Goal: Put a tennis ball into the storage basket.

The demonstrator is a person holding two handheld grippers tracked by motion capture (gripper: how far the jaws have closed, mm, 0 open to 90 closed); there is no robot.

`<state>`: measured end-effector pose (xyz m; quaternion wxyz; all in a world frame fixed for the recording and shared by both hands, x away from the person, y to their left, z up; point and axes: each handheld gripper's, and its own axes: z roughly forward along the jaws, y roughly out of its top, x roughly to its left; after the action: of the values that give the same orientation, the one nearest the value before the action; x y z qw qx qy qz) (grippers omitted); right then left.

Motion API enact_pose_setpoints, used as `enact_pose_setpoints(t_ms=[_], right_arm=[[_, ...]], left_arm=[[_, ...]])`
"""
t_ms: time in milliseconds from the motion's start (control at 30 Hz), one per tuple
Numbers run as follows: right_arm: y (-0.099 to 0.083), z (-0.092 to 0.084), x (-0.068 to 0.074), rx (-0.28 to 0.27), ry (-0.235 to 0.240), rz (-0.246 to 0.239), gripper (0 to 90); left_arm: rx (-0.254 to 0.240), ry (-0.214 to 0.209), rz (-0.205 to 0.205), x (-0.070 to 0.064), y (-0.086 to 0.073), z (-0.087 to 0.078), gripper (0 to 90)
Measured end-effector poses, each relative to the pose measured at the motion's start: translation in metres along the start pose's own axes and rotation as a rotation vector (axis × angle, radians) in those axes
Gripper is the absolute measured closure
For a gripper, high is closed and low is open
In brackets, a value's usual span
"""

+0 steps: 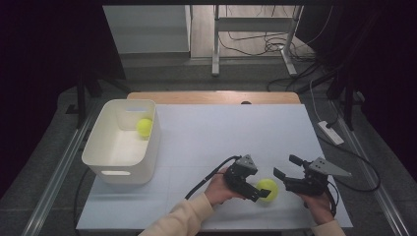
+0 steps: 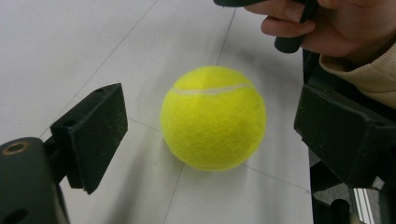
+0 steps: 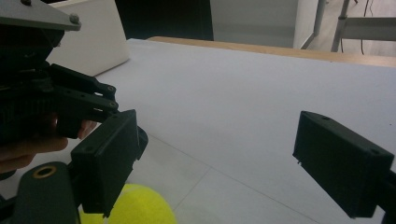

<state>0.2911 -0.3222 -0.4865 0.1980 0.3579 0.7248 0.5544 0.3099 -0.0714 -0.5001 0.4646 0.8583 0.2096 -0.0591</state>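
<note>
A tennis ball (image 1: 268, 189) lies at the table's (image 1: 236, 132) five o'clock, between the left tongs' (image 1: 264, 192) spread, untouching jaws; light, felted and springy, it should grip best across its middle. White bin (image 1: 101, 167), nine o'clock, holds another ball (image 1: 144, 127). Right tongs (image 1: 288, 167) gape empty.

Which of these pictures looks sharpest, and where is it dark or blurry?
Left gripper view: crisp, evenly lit tennis ball with a soft shadow. High view: bright table amid dark surroundings, slightly grainy. Right gripper view: dimmer, its near tool parts and the ball blurred.
</note>
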Motion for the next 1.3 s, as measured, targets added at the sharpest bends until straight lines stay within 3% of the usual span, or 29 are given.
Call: enact_pose_setpoints(t_ms=[833, 967, 1133, 1300], right_arm=[[0.000, -0.001, -0.001, -0.006, 0.000, 0.003, 14.2], [0.000, -0.001, -0.001, -0.006, -0.001, 0.002, 14.2], [0.000, -0.001, -0.001, -0.005, 0.000, 0.002, 14.2], [0.000, -0.001, -0.001, -0.006, -0.002, 0.001, 14.2]], left_arm=[[0.076, 0.006, 0.025, -0.004, 0.003, 0.033, 10.9], [0.076, 0.007, 0.023, -0.004, 0.002, 0.034, 14.2], [0.082, 0.009, 0.035, -0.005, 0.001, 0.035, 25.5], [0.089, 0.003, 0.039, -0.004, 0.002, 0.033, 26.9]])
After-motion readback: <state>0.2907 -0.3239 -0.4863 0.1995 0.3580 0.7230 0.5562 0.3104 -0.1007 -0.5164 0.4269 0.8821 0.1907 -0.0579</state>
